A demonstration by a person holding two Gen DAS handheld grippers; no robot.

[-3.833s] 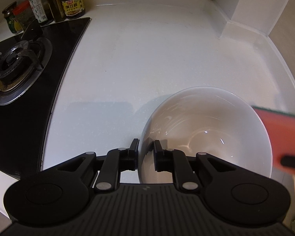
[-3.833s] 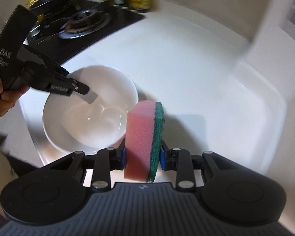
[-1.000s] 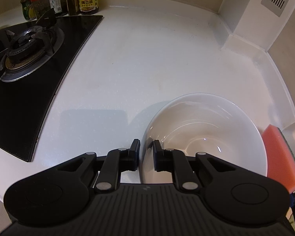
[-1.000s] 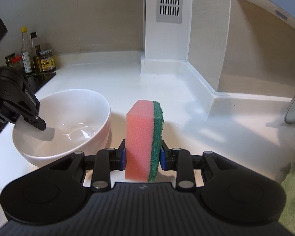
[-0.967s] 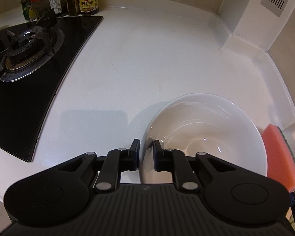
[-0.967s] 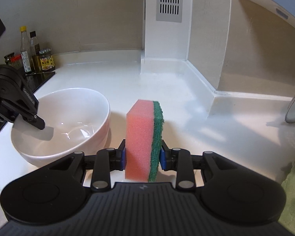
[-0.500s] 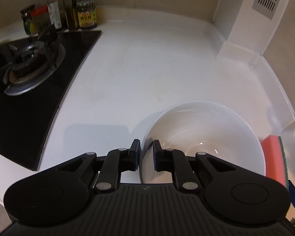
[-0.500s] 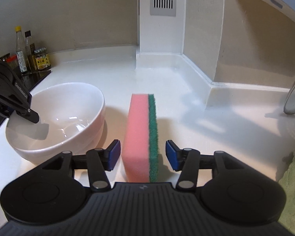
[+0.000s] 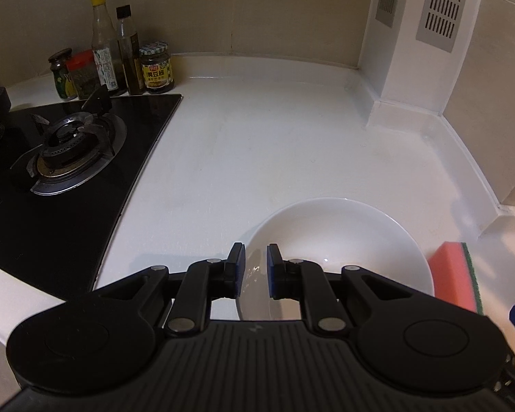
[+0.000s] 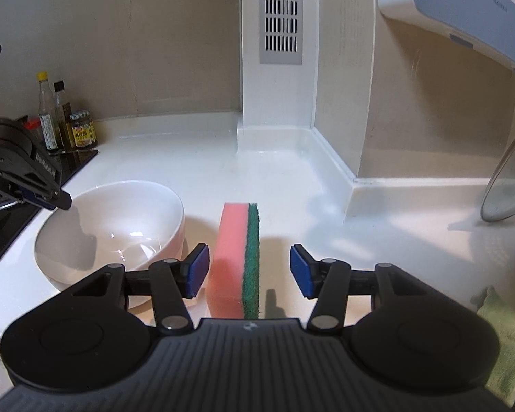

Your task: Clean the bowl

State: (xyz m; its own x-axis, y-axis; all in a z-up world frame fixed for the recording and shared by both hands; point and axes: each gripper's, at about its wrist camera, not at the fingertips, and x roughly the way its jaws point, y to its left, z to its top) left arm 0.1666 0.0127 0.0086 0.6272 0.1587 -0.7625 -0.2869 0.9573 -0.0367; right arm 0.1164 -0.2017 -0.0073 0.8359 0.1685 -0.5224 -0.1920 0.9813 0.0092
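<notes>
Bowl (image 9: 340, 226) glossy white, round, rim pinched by left claw (image 9: 255, 267) | right claw (image 10: 250, 269) spread around upright spongy block (image 10: 238, 257)

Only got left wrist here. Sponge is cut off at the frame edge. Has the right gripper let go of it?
Observer: Yes. The right gripper is open, both pads clear of the sponge, which stands on edge on the counter.
Operator: Which way is the green side facing?
Observer: Away from the bowl; pink faces it.
Operator: Anything off to the right I can't see?
Observer: A glass lid leaning upright, and a green cloth near the camera.
</notes>
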